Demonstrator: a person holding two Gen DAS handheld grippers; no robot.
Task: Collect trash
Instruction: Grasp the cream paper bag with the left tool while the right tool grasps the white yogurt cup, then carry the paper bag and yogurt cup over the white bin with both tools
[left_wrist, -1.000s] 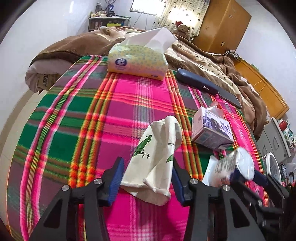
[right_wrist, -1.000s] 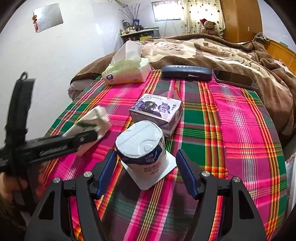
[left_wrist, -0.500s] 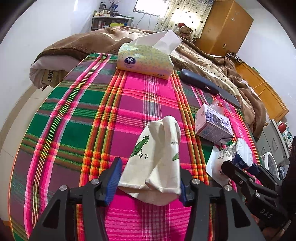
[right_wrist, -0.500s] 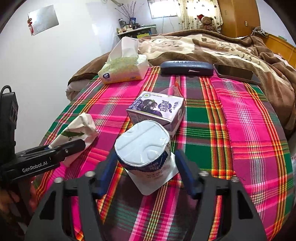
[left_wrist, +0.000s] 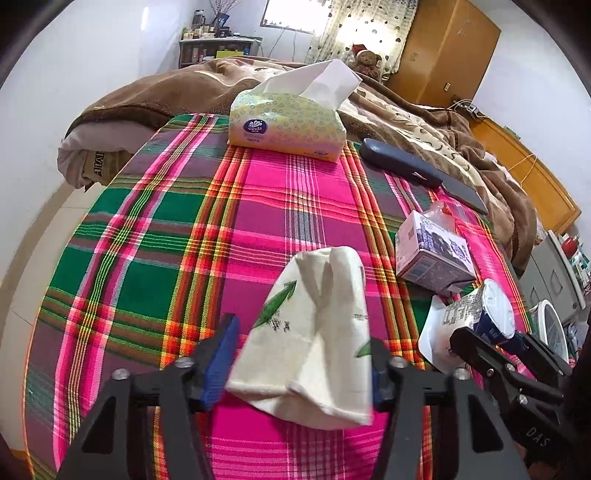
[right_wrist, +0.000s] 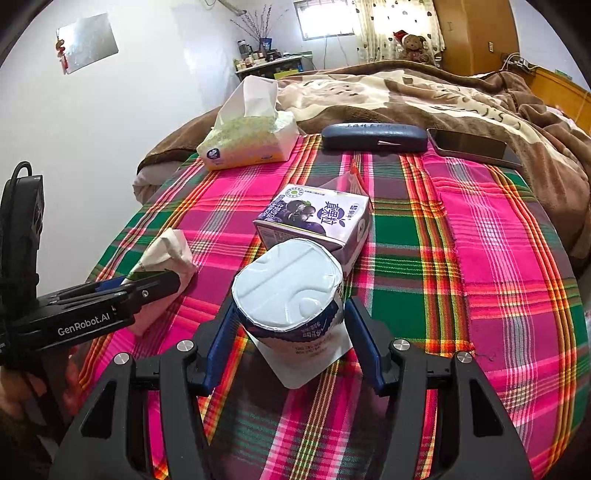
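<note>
Now, through your left wrist camera, your left gripper (left_wrist: 301, 365) tilts down over the plaid blanket (left_wrist: 147, 258) with its jaws closed on the near end of a crumpled tissue pack (left_wrist: 314, 343), while the cup (left_wrist: 480, 314) sits to the right. Through your right wrist camera, your right gripper (right_wrist: 286, 332) tilts down likewise, jaws pressed on that sealed cup, just in front of the milk carton (right_wrist: 317, 218).

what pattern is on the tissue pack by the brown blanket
Pale yellow-green with small ring shapes and a blue oval logo on the tissue pack; the left wrist view shows it best.
</note>
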